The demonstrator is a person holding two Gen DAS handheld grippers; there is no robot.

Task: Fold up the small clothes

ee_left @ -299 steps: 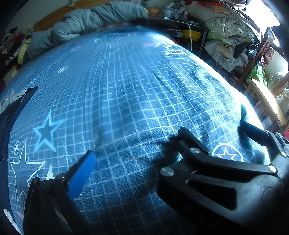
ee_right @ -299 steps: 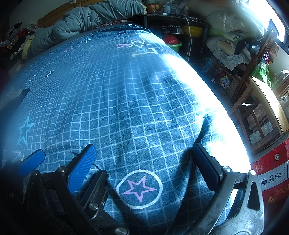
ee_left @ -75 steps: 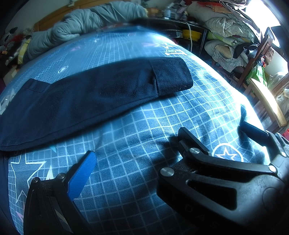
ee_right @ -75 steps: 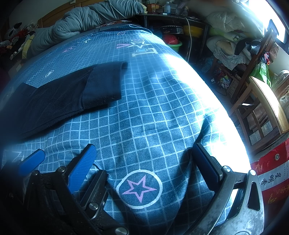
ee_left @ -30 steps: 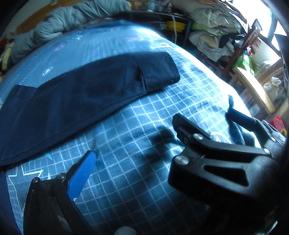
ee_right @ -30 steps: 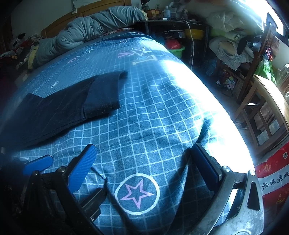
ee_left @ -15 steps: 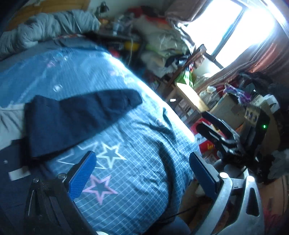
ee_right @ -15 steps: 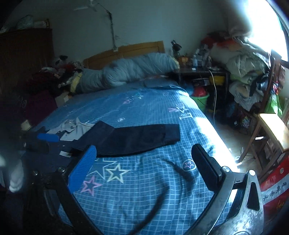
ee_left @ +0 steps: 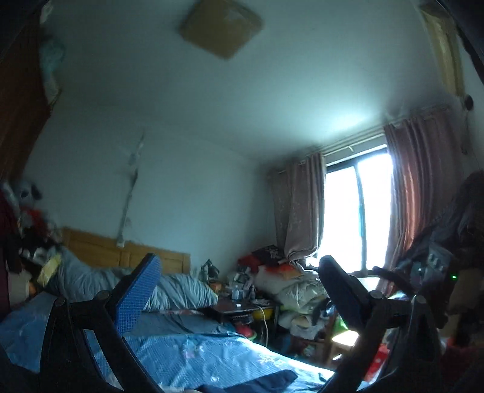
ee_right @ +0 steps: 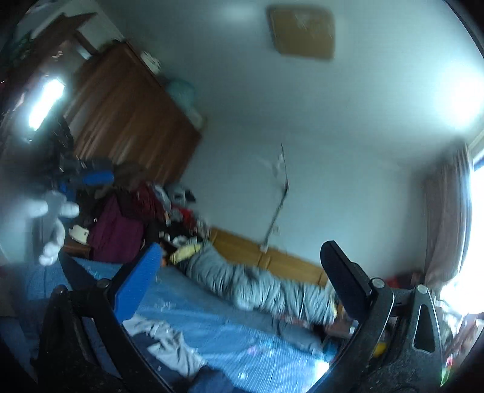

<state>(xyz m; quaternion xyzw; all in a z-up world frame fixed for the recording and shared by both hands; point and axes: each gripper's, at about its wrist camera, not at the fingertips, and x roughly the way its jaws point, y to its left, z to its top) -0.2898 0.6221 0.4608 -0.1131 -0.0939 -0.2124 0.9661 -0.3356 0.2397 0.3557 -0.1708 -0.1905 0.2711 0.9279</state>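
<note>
Both the left gripper and the right gripper gape wide, holding nothing, tilted ceilingward; the dark navy garment lies at bottom centre on the blue bedspread.

Pale, bare walls rise to a white ceiling carrying a square tan light fixture. A bright window flanked by dusty pink curtains lights the right side, above heaped bedding and clutter. A tall brown wooden wardrobe stands left, beyond the blue-sheeted bed with its light wooden headboard.
</note>
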